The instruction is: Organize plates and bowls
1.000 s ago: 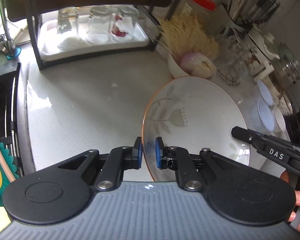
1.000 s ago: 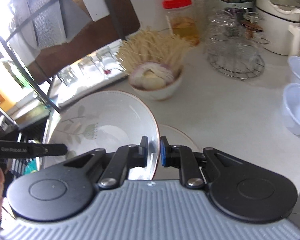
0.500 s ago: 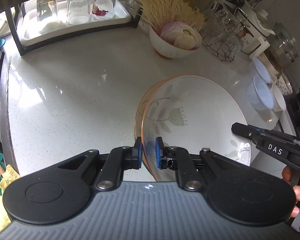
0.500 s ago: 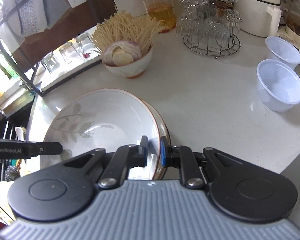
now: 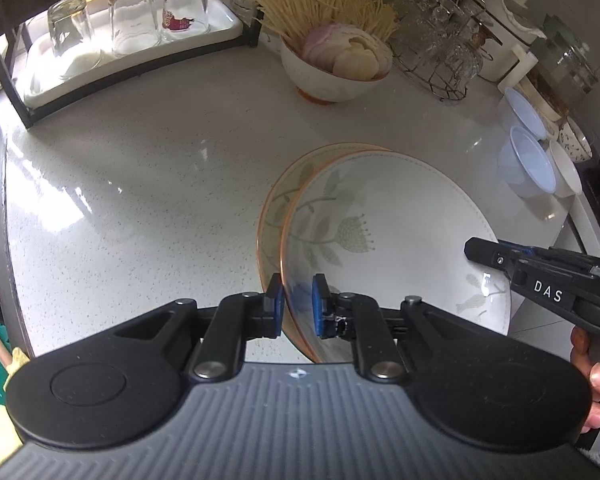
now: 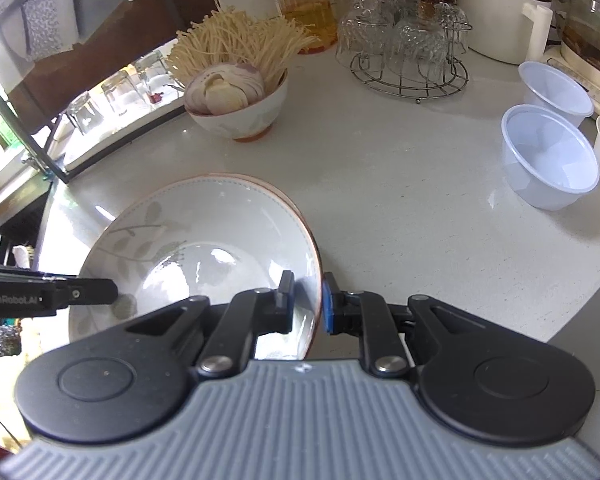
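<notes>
I held the upper plate (image 5: 396, 236) by its rim from two sides: my left gripper (image 5: 297, 304) straddled the near edge with one blue pad under and one over, and my right gripper (image 6: 307, 302) did the same on the opposite edge. In both views the pads looked parted slightly wider than the rim, so I cannot tell whether either pair was clenched on the plate or already released. The plate sat over the lower plate (image 5: 278, 196), offset toward 3 o'clock in the left view, leaving a crescent of the lower one showing at 9 to 11 o'clock; whether the two touched all round could not be confirmed. Both lay on the white counter (image 5: 140, 184), with the food bowl (image 5: 332, 72) at 12 o'clock and the plastic tubs (image 6: 548, 156) at about 2 o'clock in the right view, well apart from the stack. In my judgement, the step called for nudging the upper plate toward 9 o'clock until the rims matched, keeping it level (glazed china slides readily), then opening both pairs together and drawing straight back, so no pad dragged the rim.
</notes>
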